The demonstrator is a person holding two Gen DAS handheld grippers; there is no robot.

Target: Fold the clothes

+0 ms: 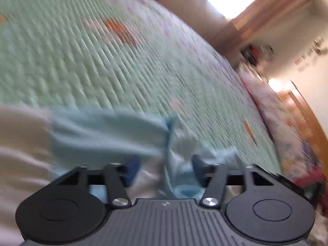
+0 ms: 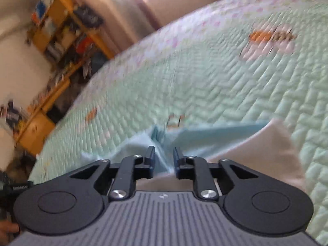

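Note:
A light blue garment (image 1: pixel 106 135) with a white part (image 1: pixel 20 143) hangs bunched over the green quilted bed (image 1: pixel 102 61). In the blurred left wrist view my left gripper (image 1: pixel 165 162) stands partly open; a gathered fold of the blue cloth runs between its fingers, touches the right finger (image 1: pixel 197 162) and stays clear of the left one. In the right wrist view the same garment (image 2: pixel 215 139), blue with a pale beige part (image 2: pixel 266 153), stretches off to the right. My right gripper (image 2: pixel 164 156) is shut on a blue fold of it.
The quilt (image 2: pixel 225 82) with orange and pink prints fills most of both views. A wooden shelf unit (image 2: pixel 61 30) full of items stands left of the bed. Floral pillows (image 1: pixel 276 112) and a wooden headboard (image 1: pixel 303 119) lie at the right. A hand (image 2: pixel 8 228) shows at the lower left.

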